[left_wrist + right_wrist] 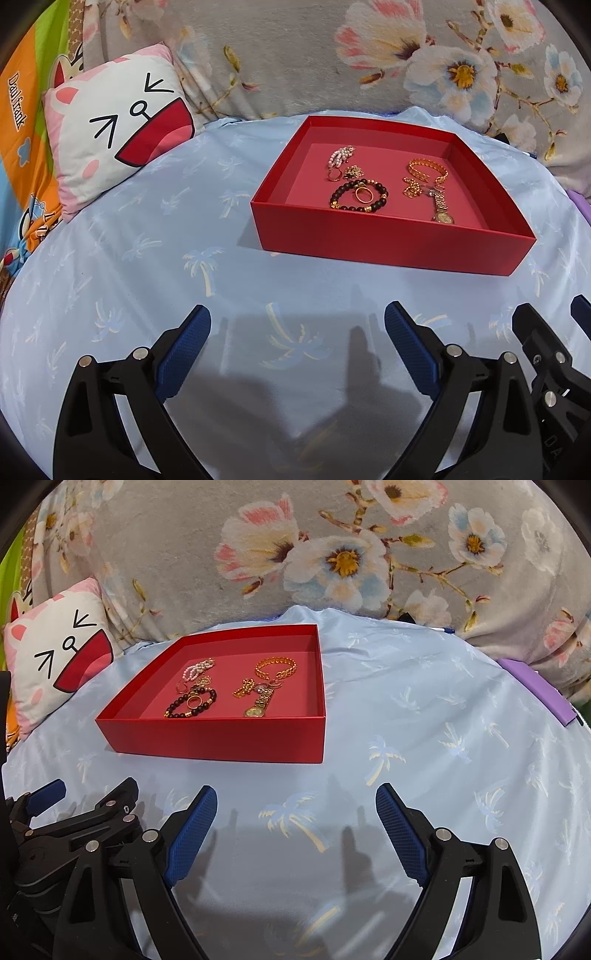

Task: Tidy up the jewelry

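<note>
- Red box (391, 243) sits on the pale blue palm-print sheet (147, 258), ahead of both grippers, apart from them; all the jewelry lies inside it.
- Left gripper (297, 325): box lies ahead and to its right. Right gripper (295, 805): box lies ahead and to its left. Neither looks clearly nearer.
- Contents: dark bead bracelet (358, 195) with a gold ring (364, 194) inside its loop, nearest the front wall; pearl piece (341, 157) behind it; gold chain bracelet (428, 170) toward the back right; watch (441, 206) with long axis running roughly front to back, face toward the front wall.
- Both grippers spread wide, nothing between the blue pads (192, 827), held low over the sheet, side by side, pointing forward.
- Judgement: the next reach must go forward and over the front wall, then down; the bead bracelet is the closest pick.
- Cat-face pillow (122, 133) far left, purple item (535, 690) far right, both clear of the box.
</note>
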`<state>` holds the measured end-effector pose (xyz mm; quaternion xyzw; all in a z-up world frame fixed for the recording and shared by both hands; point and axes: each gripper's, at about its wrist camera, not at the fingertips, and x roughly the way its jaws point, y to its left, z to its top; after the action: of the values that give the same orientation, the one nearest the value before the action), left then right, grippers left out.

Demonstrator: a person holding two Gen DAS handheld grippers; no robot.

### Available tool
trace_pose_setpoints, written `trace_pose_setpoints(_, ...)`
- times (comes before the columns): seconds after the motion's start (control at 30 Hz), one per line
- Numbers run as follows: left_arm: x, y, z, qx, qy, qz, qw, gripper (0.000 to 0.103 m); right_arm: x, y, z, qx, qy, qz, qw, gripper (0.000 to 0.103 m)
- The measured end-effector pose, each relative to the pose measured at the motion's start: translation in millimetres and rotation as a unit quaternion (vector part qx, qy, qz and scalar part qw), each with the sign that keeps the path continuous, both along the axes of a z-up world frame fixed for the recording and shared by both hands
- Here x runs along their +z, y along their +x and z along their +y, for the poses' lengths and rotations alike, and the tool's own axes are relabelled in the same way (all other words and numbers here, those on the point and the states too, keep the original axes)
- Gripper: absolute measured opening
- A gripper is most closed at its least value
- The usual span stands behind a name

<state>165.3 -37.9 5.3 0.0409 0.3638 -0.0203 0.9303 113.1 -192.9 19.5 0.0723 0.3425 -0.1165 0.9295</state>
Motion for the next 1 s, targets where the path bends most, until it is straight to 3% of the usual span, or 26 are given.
trace_pose_setpoints(1.0, 2.9, -1.4, 4.6, 0.002, 0.001, -0.007, 1.0, 0.092, -0.4, -0.2, -1.0, 0.0, 0.003, 0.0, 1.0, 0.086)
